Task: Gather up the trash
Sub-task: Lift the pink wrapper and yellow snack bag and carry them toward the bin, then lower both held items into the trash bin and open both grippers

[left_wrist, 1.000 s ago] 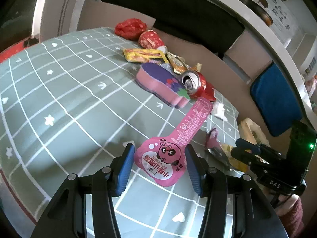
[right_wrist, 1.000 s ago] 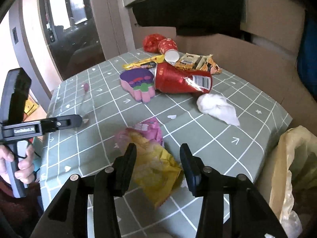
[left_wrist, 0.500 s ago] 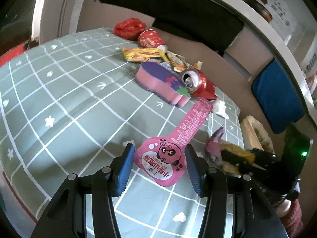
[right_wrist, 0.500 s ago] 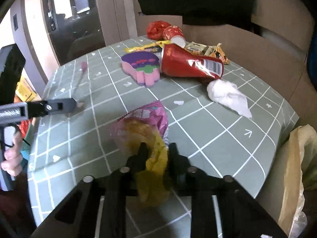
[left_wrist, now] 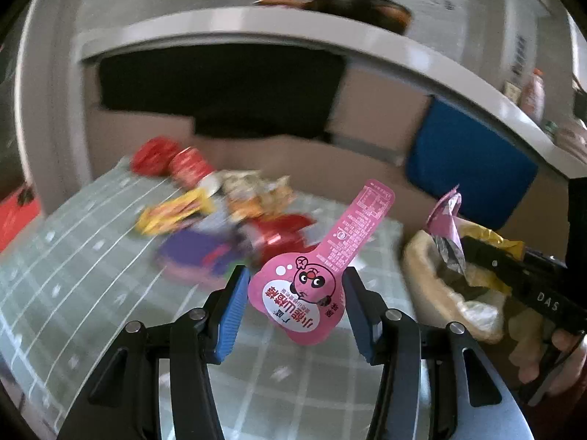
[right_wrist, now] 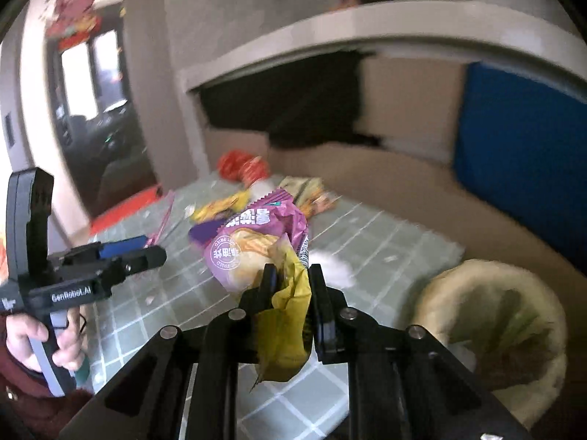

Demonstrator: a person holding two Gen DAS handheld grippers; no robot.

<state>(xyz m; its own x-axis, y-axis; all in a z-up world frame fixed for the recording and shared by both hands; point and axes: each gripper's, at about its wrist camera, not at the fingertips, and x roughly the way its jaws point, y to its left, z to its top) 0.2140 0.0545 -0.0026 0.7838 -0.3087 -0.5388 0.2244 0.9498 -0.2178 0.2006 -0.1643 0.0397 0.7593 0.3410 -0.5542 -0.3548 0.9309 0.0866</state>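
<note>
Two tongs, each grasping litter: the right gripper (right_wrist: pixel 291 275) is clenched on crumpled yellow and purple snack wrappers (right_wrist: pixel 256 245), the bin bag (right_wrist: pixel 491 330) right of it; the left gripper (left_wrist: pixel 295 293) apparently pinches a pink keyhole-shaped peel-off lid (left_wrist: pixel 312 278).

A pink wrapper (left_wrist: pixel 315 282) with a cartoon face was held off the table; crumpled purple-and-yellow wrappers (right_wrist: pixel 264 256) were pinched beside a bag-lined bin (right_wrist: pixel 491 330).

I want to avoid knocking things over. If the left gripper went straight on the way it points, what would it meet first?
Probably the red can lying on the table, just beyond the pink wrapper the left gripper holds. The picture is blurred, so depth is uncertain; the purple toy lies slightly left of that line.
</note>
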